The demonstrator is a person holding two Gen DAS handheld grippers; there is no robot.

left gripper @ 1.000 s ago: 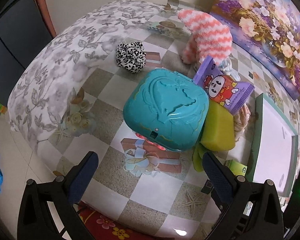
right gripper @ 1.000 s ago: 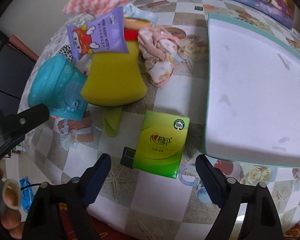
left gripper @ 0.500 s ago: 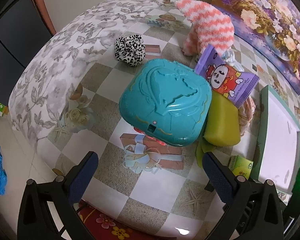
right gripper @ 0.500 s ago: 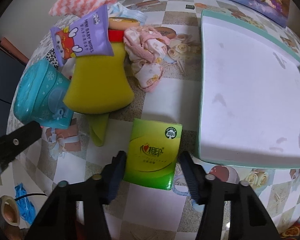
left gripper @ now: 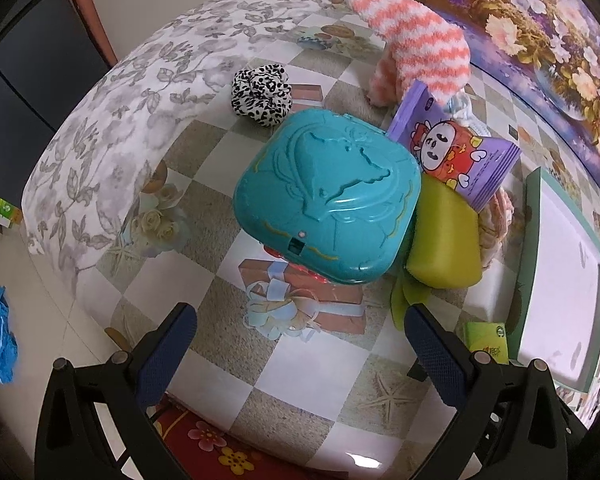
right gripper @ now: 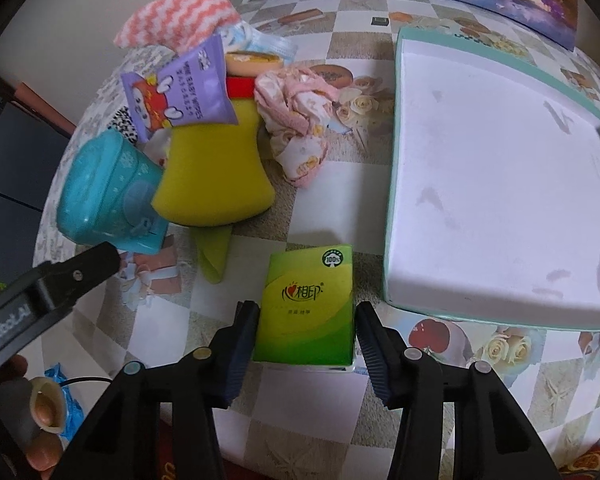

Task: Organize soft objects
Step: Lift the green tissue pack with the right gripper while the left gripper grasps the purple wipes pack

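Note:
A green tissue pack (right gripper: 308, 308) lies on the checked tablecloth, also seen in the left wrist view (left gripper: 486, 338). My right gripper (right gripper: 306, 344) has its jaws around the pack's near end; a slight gap shows on the right side. A yellow sponge (right gripper: 214, 172), a purple wipes pack (right gripper: 180, 88), a pink cloth (right gripper: 296, 120) and a pink-striped fuzzy cloth (right gripper: 180, 28) lie in a pile beyond. My left gripper (left gripper: 300, 348) is open and empty in front of the teal plastic case (left gripper: 326, 196).
A white tray with a teal rim (right gripper: 396, 184) lies right of the tissue pack. A leopard-print scrunchie (left gripper: 262, 94) lies behind the teal case. A flower painting (left gripper: 540, 40) leans at the back. The table edge is just below both grippers.
My right gripper moved forward over the green tissue pack and narrowed its jaws around it. The left gripper rose slightly and stayed open.

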